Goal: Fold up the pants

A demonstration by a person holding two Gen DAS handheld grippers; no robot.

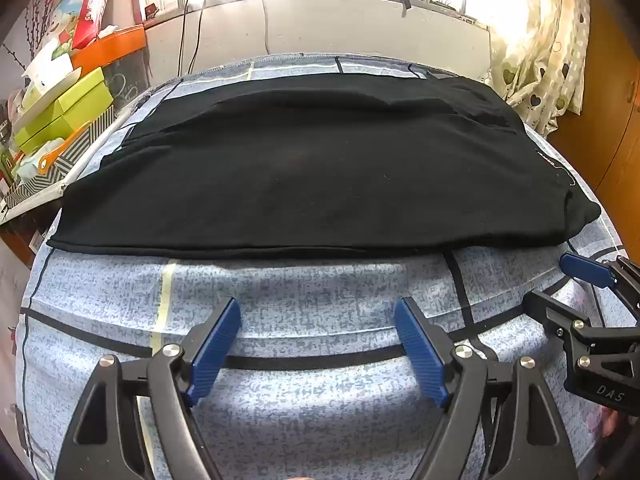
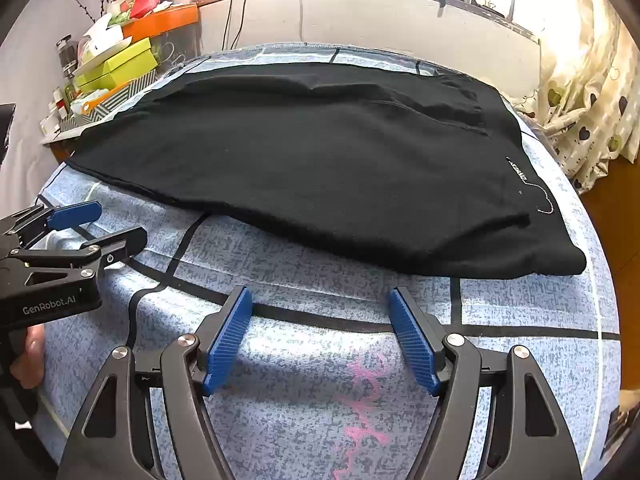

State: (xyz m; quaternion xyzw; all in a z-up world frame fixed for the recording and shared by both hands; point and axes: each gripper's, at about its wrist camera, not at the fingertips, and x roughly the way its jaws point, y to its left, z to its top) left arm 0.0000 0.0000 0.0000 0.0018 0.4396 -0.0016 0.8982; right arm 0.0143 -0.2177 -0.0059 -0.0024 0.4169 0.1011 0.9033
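Black pants (image 1: pixel 304 168) lie folded flat across the blue patterned bed cover (image 1: pixel 320 288), filling its far half; in the right wrist view the pants (image 2: pixel 320 168) show a small white logo near their right end. My left gripper (image 1: pixel 318 308) stands open over the bare cover, just short of the pants' near hem, nothing between its blue pads. My right gripper (image 2: pixel 320 298) is open too, near the pants' front right edge, empty. Each gripper shows in the other's view: the right gripper (image 1: pixel 560 284) at the right, the left gripper (image 2: pixel 116 224) at the left.
A cluttered shelf with green and orange boxes (image 1: pixel 68 100) stands left of the bed. A white wall and window ledge (image 1: pixel 340 24) run behind. A patterned curtain (image 1: pixel 548 48) hangs at the right beside a wooden door (image 1: pixel 616 120). A hand (image 2: pixel 32 348) holds the left gripper's handle.
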